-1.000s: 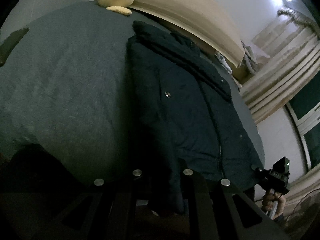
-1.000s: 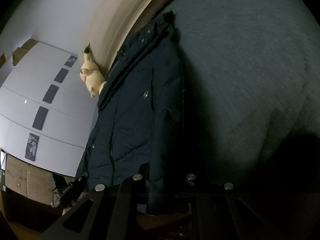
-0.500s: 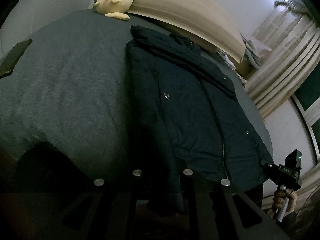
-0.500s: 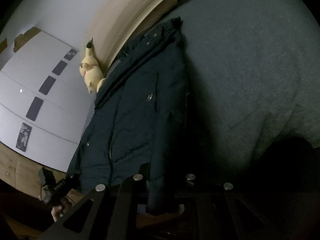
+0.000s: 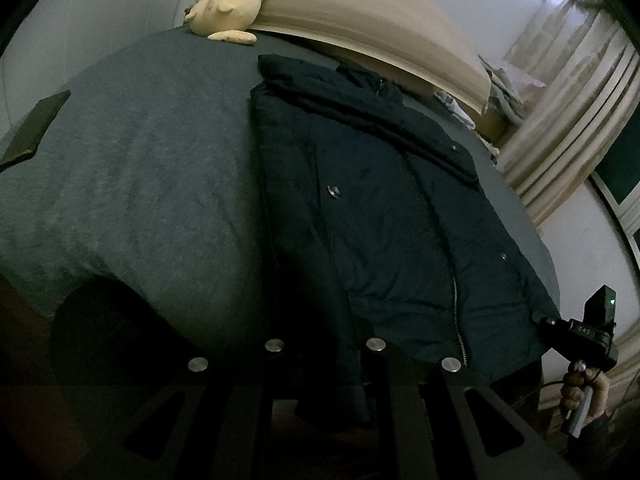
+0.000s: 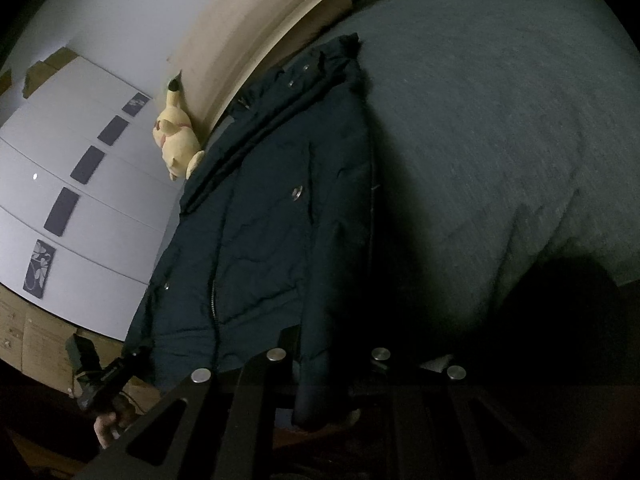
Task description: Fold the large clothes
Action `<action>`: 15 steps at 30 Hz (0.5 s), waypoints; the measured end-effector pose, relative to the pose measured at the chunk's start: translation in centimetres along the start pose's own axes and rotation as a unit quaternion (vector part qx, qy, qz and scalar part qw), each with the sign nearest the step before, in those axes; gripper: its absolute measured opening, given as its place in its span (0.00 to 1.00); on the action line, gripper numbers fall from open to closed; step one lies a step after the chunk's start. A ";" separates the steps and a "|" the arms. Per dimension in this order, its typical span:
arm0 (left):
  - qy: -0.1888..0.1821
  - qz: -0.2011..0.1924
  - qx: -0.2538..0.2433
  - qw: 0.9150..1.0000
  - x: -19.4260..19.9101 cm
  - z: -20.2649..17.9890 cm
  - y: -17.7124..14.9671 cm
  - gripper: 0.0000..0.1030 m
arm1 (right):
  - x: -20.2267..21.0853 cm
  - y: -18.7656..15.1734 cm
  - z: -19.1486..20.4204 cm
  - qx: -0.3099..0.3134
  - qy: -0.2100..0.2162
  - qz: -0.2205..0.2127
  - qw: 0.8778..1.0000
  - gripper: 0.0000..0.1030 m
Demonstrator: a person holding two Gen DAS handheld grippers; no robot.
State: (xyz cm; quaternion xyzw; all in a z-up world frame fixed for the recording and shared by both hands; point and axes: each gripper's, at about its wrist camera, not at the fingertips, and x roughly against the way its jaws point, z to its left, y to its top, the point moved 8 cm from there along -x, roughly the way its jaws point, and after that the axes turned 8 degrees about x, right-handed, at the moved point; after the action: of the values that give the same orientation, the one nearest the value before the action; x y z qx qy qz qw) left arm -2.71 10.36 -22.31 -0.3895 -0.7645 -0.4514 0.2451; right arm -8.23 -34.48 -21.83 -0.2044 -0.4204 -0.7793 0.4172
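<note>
The dark navy padded jacket lies front-up on the grey blanket-covered bed, collar at the far end by the tan curved headboard and hem at the near edge, where you hold it at both corners. Over the last second you have drawn the hem towards yourself: more of the jacket now shows in both wrist views, the panel lies longer and flatter, and the yellow plush toy at the far left has slid deeper into the left view. That suggests the spreading step is nearly done and the body is straight enough to fold.

Your left hand-held gripper is pressed together on the near left hem corner, with a dark fold of fabric hanging between its fingers. Your right hand-held gripper pinches the opposite hem corner the same way; it also shows in the left view at the far right hem, and the left one appears low left in the right view.

The hem seems to overhang the bed edge, so I judge that you should next carry both corners together up towards the collar. The padding looks thick and springy and may slip or bulge.
</note>
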 end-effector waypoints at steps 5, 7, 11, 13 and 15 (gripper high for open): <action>0.003 0.001 -0.006 1.000 0.2 0.0 0.0 0.10 | 0.0 0.0 0.0 0.000 -0.001 0.000 1.000 0.11; 0.005 0.001 -0.009 1.000 0.2 0.0 0.0 0.10 | 0.1 0.0 -0.1 0.002 -0.001 0.000 1.000 0.11; 0.010 0.000 -0.015 1.000 0.3 -0.1 -0.1 0.10 | 0.0 0.0 -0.2 0.002 0.001 0.000 1.000 0.11; 0.014 0.000 -0.020 1.000 0.3 -0.2 -0.2 0.10 | 0.0 0.0 -0.3 0.002 0.001 0.000 1.000 0.11; 0.016 -0.001 -0.023 1.000 0.4 -0.3 -0.3 0.10 | 0.1 0.0 -0.3 0.003 0.001 0.000 1.000 0.11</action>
State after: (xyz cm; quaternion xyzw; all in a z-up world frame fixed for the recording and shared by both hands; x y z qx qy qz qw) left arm -3.18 10.20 -22.02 -0.3872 -0.7501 -0.4755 0.2477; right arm -8.26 -34.74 -21.97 -0.2024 -0.4222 -0.7784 0.4183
